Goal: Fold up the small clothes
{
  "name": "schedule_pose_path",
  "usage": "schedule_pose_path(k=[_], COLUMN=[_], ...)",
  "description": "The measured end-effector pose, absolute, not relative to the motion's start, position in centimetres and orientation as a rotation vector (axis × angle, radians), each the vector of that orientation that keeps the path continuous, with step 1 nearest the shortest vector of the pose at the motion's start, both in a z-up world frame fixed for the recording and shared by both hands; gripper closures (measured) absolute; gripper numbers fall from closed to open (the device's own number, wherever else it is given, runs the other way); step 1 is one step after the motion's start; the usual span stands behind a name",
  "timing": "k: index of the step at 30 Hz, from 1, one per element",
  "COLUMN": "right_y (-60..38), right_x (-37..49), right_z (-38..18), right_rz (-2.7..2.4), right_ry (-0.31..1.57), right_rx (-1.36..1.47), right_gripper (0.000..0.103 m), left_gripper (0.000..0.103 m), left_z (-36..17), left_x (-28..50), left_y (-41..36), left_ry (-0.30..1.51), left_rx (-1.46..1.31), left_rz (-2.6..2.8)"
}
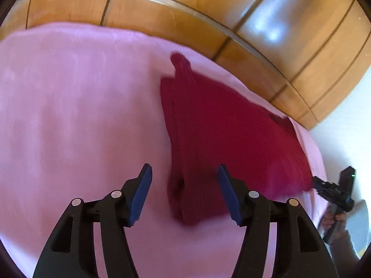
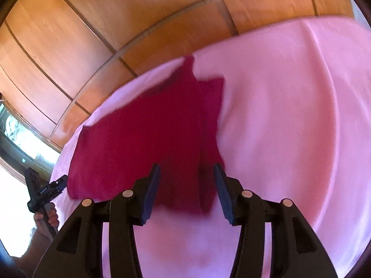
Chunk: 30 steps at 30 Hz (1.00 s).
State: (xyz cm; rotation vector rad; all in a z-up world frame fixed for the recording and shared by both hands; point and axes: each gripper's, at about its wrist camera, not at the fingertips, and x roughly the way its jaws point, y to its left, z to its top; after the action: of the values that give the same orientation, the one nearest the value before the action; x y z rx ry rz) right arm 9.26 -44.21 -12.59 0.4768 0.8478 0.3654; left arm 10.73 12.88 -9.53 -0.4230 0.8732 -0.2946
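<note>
A dark red knit garment (image 1: pixel 222 139) lies partly folded on a pink sheet (image 1: pixel 81 115); it also shows in the right wrist view (image 2: pixel 143 143). My left gripper (image 1: pixel 185 192) is open, hovering over the garment's near folded edge, which lies between its blue pads (image 1: pixel 141 192). My right gripper (image 2: pixel 186 192) is open above the garment's near end. Each gripper appears in the other's view: the right one (image 1: pixel 334 190) at the garment's right corner, the left one (image 2: pixel 44 192) at its left corner. Both views are motion-blurred.
A wooden wardrobe wall (image 1: pixel 208 11) stands behind the bed, also in the right wrist view (image 2: pixel 92 34). The pink sheet (image 2: pixel 289 115) stretches wide on both sides with soft creases. A window (image 2: pixel 18 134) is at far left.
</note>
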Motion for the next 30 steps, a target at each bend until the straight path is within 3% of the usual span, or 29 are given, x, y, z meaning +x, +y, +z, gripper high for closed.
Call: schedule_pose_path(k=[4, 5, 6, 8, 11, 16, 27, 28, 30], right_y=[-43.7, -43.4, -42.9, -42.0, -42.2, -42.5, -43.2, -42.9, -42.4], right_x=[9.1, 9.3, 9.6, 9.5, 8.0, 4.3, -1.3, -1.0, -0.6], right_z=[-13.9, -13.9, -13.8, -13.0, -10.9, -10.0, -14.2, -13.9, -13.6], right_rz=[0.353, 0.346, 0.333, 0.332, 0.335, 0.357, 0.353, 0.351, 0.349], right_ry=[0.863, 0.872, 0.882, 0.866, 0.814, 0.816, 0.95, 0.947, 0.941], right_rx=[0.465, 0.449, 0.419, 0.383, 0.33, 0.295, 0.337, 0.328, 0.307], right_gripper=[0.06, 0.068, 0.083, 0.088, 0.09, 0.091, 0.091, 0.09, 0.088], left_gripper=[0.045, 0.055, 0.064, 0.084, 0.092, 0.093, 0.095, 0.094, 0.081], left_z=[-10.6, -10.8, -10.9, -10.5, -9.2, -7.8, -7.6, -7.1, -6.2], left_x=[9.7, 9.9, 10.3, 10.6, 9.9, 7.3, -1.8, -1.7, -1.3], left_y=[12.0, 11.6, 11.1, 10.8, 11.0, 11.6, 10.9, 10.9, 10.9], left_ry=[0.885, 0.898, 0.917, 0.924, 0.901, 0.892, 0.91, 0.894, 0.872], left_rx=[-0.441, -0.439, -0.428, -0.398, -0.353, -0.312, -0.294, -0.287, -0.286], left_rz=[-0.326, -0.343, -0.354, -0.336, -0.331, -0.359, -0.298, -0.26, -0.24])
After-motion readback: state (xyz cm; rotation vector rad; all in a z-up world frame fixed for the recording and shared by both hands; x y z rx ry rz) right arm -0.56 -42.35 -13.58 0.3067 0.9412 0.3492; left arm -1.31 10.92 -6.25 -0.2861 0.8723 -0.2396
